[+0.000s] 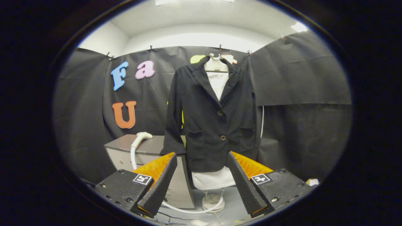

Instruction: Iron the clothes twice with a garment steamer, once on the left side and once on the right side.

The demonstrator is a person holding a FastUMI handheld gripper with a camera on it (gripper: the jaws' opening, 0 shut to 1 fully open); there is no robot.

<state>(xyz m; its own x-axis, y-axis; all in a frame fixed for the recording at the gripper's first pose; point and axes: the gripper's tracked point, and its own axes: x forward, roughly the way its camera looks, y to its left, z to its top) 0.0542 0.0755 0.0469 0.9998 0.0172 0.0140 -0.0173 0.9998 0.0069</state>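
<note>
A black jacket hangs buttoned on a white mannequin torso, straight ahead of the fingers and beyond them. The white steamer head lies on a grey cabinet to the jacket's left, and its white hose runs down the cabinet front and curves across the floor to the mannequin's stand. My gripper is open, with nothing between its fingers, well short of both the jacket and the steamer head.
The mannequin's round base stands on the pale floor just ahead. Black cloth walls close the booth on all sides. A dark low block sits to the jacket's right. Thin cables lie on the floor near the fingers.
</note>
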